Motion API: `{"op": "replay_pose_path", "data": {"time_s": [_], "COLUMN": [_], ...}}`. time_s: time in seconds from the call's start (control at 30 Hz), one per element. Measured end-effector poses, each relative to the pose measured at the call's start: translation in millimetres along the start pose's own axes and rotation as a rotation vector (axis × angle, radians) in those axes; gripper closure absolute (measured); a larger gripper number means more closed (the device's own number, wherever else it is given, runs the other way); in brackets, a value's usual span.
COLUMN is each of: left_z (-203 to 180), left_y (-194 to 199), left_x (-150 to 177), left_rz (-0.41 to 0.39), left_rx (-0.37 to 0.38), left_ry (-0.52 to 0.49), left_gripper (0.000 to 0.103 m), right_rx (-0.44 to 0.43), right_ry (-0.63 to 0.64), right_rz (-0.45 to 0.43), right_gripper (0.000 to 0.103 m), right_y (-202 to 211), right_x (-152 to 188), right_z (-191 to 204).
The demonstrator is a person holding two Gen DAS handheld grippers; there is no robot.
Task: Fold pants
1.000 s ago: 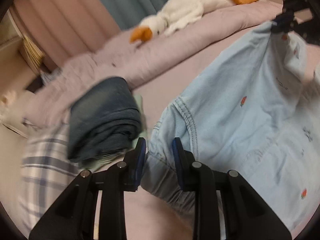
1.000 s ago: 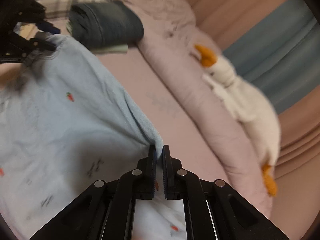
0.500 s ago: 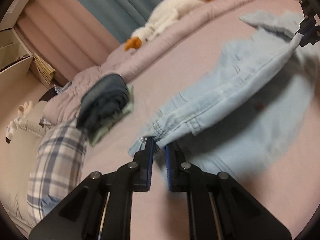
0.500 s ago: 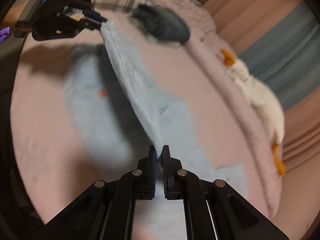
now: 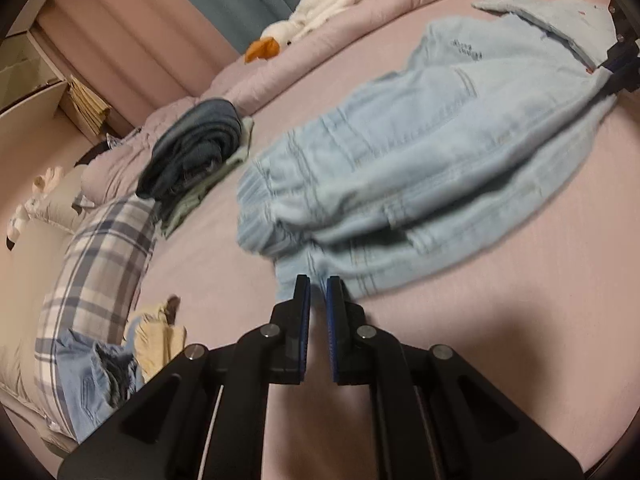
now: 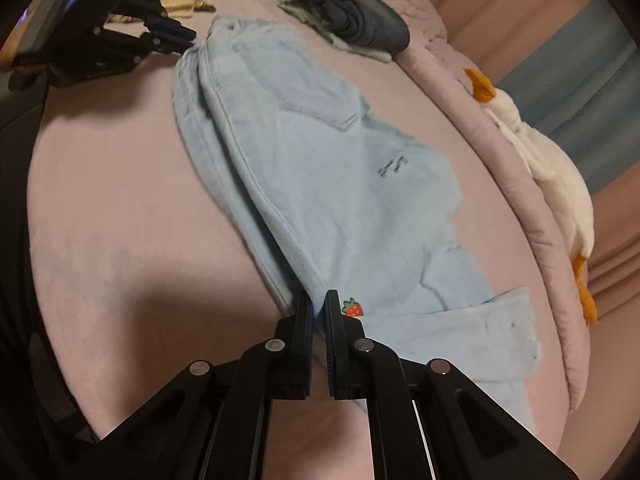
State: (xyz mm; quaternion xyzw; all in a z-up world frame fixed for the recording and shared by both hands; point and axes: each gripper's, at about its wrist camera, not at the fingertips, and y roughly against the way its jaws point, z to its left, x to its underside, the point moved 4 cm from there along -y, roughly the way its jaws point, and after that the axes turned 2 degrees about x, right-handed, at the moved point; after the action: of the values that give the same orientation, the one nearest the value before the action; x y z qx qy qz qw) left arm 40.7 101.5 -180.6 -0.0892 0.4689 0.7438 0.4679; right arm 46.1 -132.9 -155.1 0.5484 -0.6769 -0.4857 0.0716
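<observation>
Light blue denim pants [image 5: 420,168] lie on the pink bed, folded lengthwise, with a back pocket and a strawberry patch [image 6: 352,307] showing. My left gripper [image 5: 318,286] is shut on the waistband end of the pants [image 6: 320,152]; it also shows in the right wrist view [image 6: 188,38]. My right gripper [image 6: 318,300] is shut on the folded edge at the leg end; it shows at the far right of the left wrist view [image 5: 618,68]. The pants rest on the mattress between the two grippers.
A stack of folded dark clothes [image 5: 196,148] sits behind the pants by the rolled pink duvet [image 5: 320,52]. A white goose plush [image 6: 548,168] lies on the duvet. A plaid pillow [image 5: 96,256] with loose clothes [image 5: 100,372] is at the left.
Both grippers have lowered the pants from hanging in the air onto the bed. The pants now lie folded lengthwise on the mattress, and both grippers keep their hold.
</observation>
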Motion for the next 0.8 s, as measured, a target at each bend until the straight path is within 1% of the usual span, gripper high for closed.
{"op": "replay_pose_path", "data": {"time_s": [0.07, 0.13, 0.2, 0.23, 0.27, 0.3, 0.33, 0.4, 0.47, 0.53, 0.57, 0.6, 0.63, 0.67, 0.7, 0.73, 0.77, 0.8], "left_z": [1.3, 10.3, 29.1, 35.8, 45.8, 52.6, 60.4, 66.5, 64.7, 55.3, 49.5, 42.9, 38.1, 29.8, 22.0, 13.5, 6.0, 1.4], "left_y": [1.8, 10.3, 22.9, 26.4, 28.3, 28.1, 25.2, 18.1, 6.4, -8.2, -15.2, -24.6, -30.9, -37.5, -39.4, -39.9, -38.3, -32.6], "left_x": [4.8, 6.4, 4.1, 2.2, -2.3, -6.9, -14.4, -28.0, -48.4, -69.8, -77.2, -82.8, -84.3, -82.1, -77.3, -68.8, -60.3, -53.4], "left_rz": [0.016, 0.013, -0.005, -0.011, -0.02, -0.028, -0.037, -0.046, -0.052, -0.041, -0.018, 0.029, 0.077, 0.143, 0.179, 0.202, 0.199, 0.157], "left_rx": [0.014, 0.035, 0.105, 0.137, 0.177, 0.207, 0.26, 0.339, 0.396, 0.427, 0.443, 0.452, 0.454, 0.469, 0.474, 0.473, 0.475, 0.469], "left_ry": [0.028, 0.089, 0.216, 0.273, 0.351, 0.414, 0.497, 0.598, 0.651, 0.645, 0.638, 0.623, 0.606, 0.572, 0.541, 0.497, 0.466, 0.456], "left_gripper": [0.092, 0.092, 0.092, 0.091, 0.091, 0.091, 0.091, 0.092, 0.092, 0.092, 0.092, 0.089, 0.091, 0.092, 0.09, 0.09, 0.09, 0.09], "right_rx": [-0.009, -0.021, -0.07, -0.101, -0.135, -0.165, -0.181, -0.221, -0.228, -0.225, -0.229, -0.233, -0.227, -0.203, -0.187, -0.195, -0.213, -0.236], "right_ry": [-0.031, -0.07, -0.135, -0.172, -0.219, -0.271, -0.308, -0.406, -0.462, -0.497, -0.512, -0.521, -0.525, -0.514, -0.496, -0.471, -0.452, -0.435], "right_rz": [0.011, 0.016, -0.002, -0.023, -0.052, -0.084, -0.102, -0.121, -0.132, -0.142, -0.136, -0.126, -0.112, -0.072, -0.034, 0.005, 0.037, 0.08], "right_gripper": [0.098, 0.095, 0.09, 0.089, 0.084, 0.082, 0.082, 0.082, 0.082, 0.082, 0.082, 0.082, 0.082, 0.082, 0.082, 0.082, 0.082, 0.082], "right_y": [-4.8, 0.5, 14.9, 21.9, 29.9, 36.7, 39.1, 35.9, 28.9, 20.4, 14.2, 9.7, 5.7, -1.9, -5.7, -8.9, -11.3, -16.5], "right_x": [2.6, 1.3, -0.1, -0.5, -1.5, -3.7, -6.0, -14.2, -22.9, -31.8, -35.8, -38.2, -40.4, -40.8, -38.1, -33.4, -29.2, -18.3], "right_z": [-0.2, -4.6, -12.7, -15.7, -20.9, -27.3, -31.4, -40.9, -43.2, -40.8, -39.6, -37.7, -34.8, -31.1, -27.0, -21.3, -15.7, -5.0]}}
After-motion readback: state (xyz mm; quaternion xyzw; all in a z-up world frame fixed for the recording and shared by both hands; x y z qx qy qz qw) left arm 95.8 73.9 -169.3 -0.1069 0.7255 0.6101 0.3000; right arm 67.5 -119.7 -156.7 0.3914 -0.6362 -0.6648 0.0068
